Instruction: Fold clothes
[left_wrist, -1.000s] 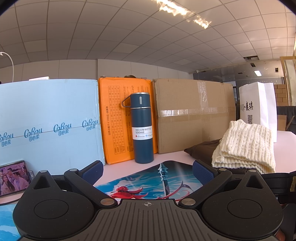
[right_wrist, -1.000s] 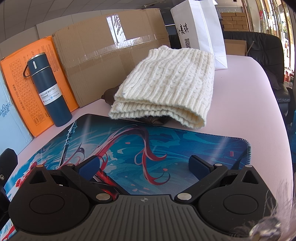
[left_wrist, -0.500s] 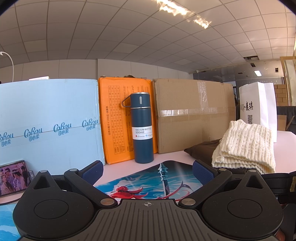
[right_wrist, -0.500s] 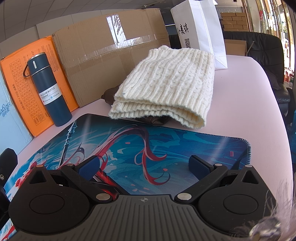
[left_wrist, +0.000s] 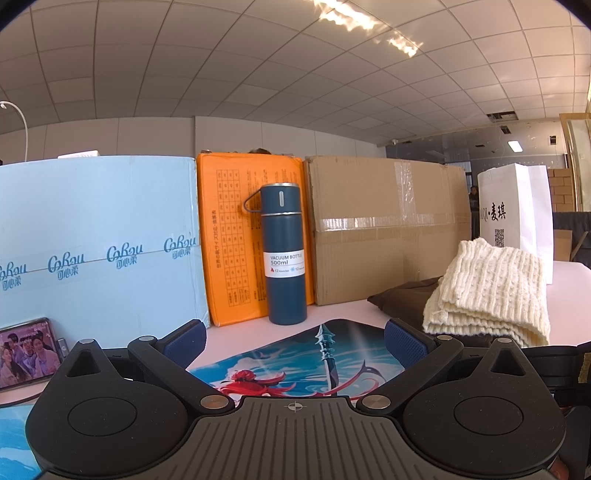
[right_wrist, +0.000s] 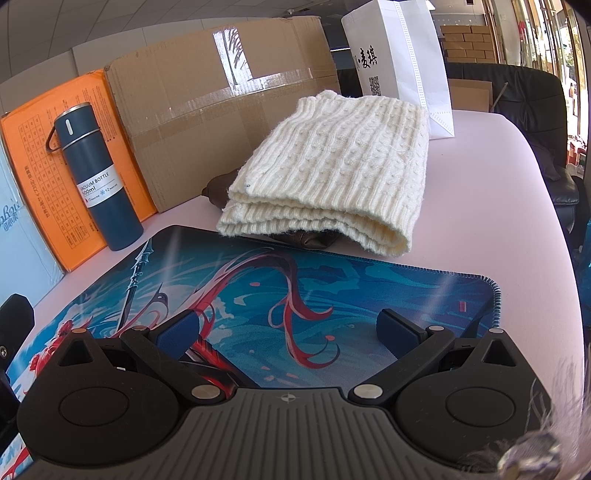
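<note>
A cream cable-knit sweater (right_wrist: 332, 166) lies folded on a dark brown garment (right_wrist: 314, 240) at the far edge of the printed desk mat (right_wrist: 295, 295), on the pink desk (right_wrist: 498, 206). The knit looks thick, soft and light, likely to sag and stretch; a pinch at the layered front edge seems best. Both the left tool (left_wrist: 293, 338) and right tool (right_wrist: 286, 328) hover with fingers apart, holding nothing. A vacuum bottle (left_wrist: 282, 254) stands near the cardboard box (left_wrist: 388, 229).
</note>
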